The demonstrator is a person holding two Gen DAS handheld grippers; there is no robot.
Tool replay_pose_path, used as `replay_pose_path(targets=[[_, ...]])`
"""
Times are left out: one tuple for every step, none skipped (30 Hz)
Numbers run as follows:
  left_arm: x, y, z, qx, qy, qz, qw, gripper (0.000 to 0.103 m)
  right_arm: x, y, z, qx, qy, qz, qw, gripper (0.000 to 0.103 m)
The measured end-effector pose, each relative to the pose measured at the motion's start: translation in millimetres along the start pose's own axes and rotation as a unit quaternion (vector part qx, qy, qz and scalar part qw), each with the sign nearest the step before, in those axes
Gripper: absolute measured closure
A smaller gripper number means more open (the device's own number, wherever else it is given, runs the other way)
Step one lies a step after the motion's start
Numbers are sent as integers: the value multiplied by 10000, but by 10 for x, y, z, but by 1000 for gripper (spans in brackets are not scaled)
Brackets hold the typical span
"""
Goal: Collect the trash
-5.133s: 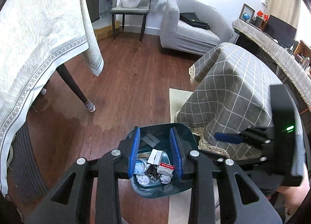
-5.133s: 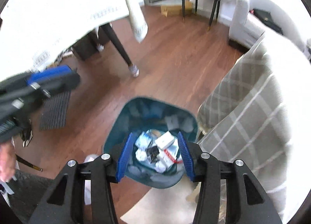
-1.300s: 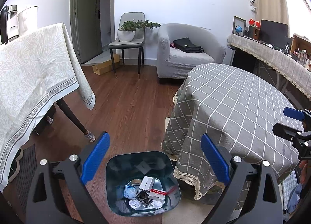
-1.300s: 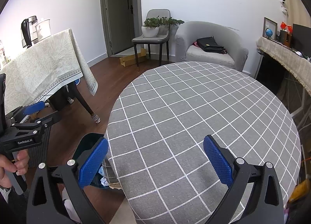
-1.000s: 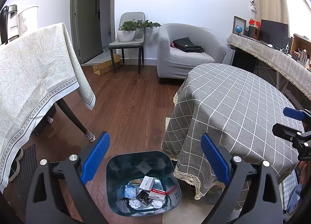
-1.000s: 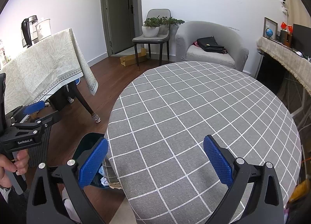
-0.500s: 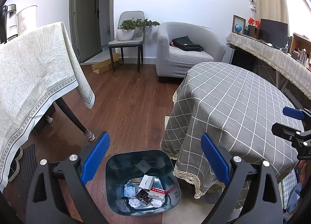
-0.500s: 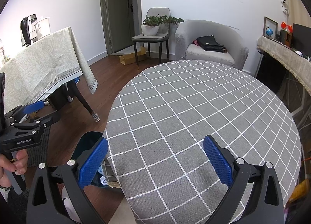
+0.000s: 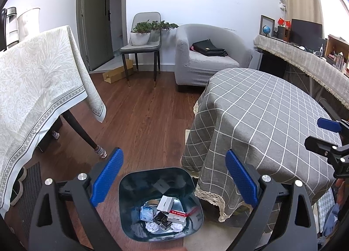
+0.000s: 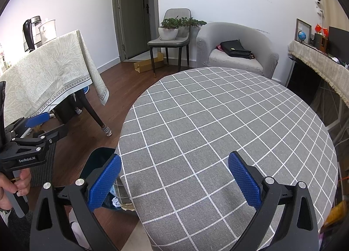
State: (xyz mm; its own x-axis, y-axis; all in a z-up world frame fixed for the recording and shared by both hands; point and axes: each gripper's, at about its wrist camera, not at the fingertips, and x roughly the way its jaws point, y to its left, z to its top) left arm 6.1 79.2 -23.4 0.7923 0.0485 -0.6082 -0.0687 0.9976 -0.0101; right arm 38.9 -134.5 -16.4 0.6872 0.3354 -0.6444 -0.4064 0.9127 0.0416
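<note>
A dark teal trash bin [image 9: 130, 203] stands on the wooden floor beside the round table, holding crumpled paper, small white boxes and wrappers [image 9: 165, 214]. My left gripper [image 9: 173, 180] hangs high above the bin, wide open, nothing between its blue pads. My right gripper [image 10: 174, 182] is wide open and empty over the near edge of the grey checked tablecloth [image 10: 218, 120]. In the right wrist view only a part of the bin [image 10: 99, 159] shows behind the left pad. Each gripper appears at the edge of the other's view.
A table with a cream patterned cloth [image 9: 32, 89] stands at the left, its dark leg [image 9: 82, 133] near the bin. A grey armchair [image 9: 207, 57] with a black bag and a chair with a potted plant [image 9: 141, 39] stand by the far wall. A sideboard [image 9: 305, 63] runs along the right.
Five seconds ago both grippers were low over the bin with narrow jaws. They have since risen and opened wide. Over the last second only a slight drift of the views.
</note>
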Motion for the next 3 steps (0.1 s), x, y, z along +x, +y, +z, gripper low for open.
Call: replay_pose_path(targets=[[-3, -4, 1, 6, -5, 5, 10000, 7, 2, 1, -1, 0, 1, 0, 10000, 4], [-3, -8, 2, 11, -3, 8, 10000, 6, 0, -1, 0, -3, 2, 0, 10000, 4], [-3, -10, 1, 4, 1, 14, 10000, 6, 0, -1, 0, -3, 1, -1, 10000, 4]])
